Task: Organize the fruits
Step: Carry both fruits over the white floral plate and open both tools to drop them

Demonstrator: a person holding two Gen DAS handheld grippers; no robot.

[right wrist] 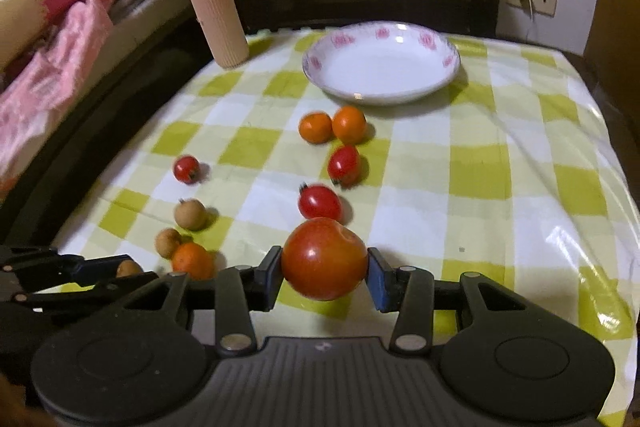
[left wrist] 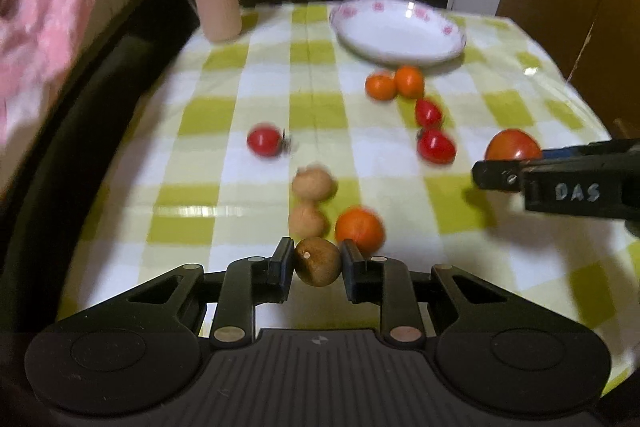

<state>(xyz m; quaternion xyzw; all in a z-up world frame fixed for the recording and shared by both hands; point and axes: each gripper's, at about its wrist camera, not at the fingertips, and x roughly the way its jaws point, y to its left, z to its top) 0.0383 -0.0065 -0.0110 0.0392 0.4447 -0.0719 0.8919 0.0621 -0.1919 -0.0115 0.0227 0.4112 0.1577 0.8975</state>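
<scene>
Both tools are clamped, left tool (left wrist: pixel 317 263) on a brown fruit (left wrist: pixel 318 261), right tool (right wrist: pixel 323 269) on the big tomato (right wrist: pixel 324 259), and the plate (right wrist: pixel 448 77) is seen straight ahead, nearer the right

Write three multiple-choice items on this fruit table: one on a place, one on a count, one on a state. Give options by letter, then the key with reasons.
1. Where do the two oranges that sit side by side lie?
A. In the plate
B. On the cloth just in front of the plate
C. Beside the pink cylinder

2. How many small red tomatoes lie loose on the checked cloth?
A. One
B. Three
C. Five

3. What are the right tongs doing?
A. Shut on the big tomato
B. Standing open with nothing between them
C. Shut on a brown fruit

Key: 1 B, they rest on the cloth near the plate's rim, and the plate has nothing in it. 2 B, three show in both views. 3 A, both pads press the big tomato; the brown fruit is in the left tongs.
</scene>
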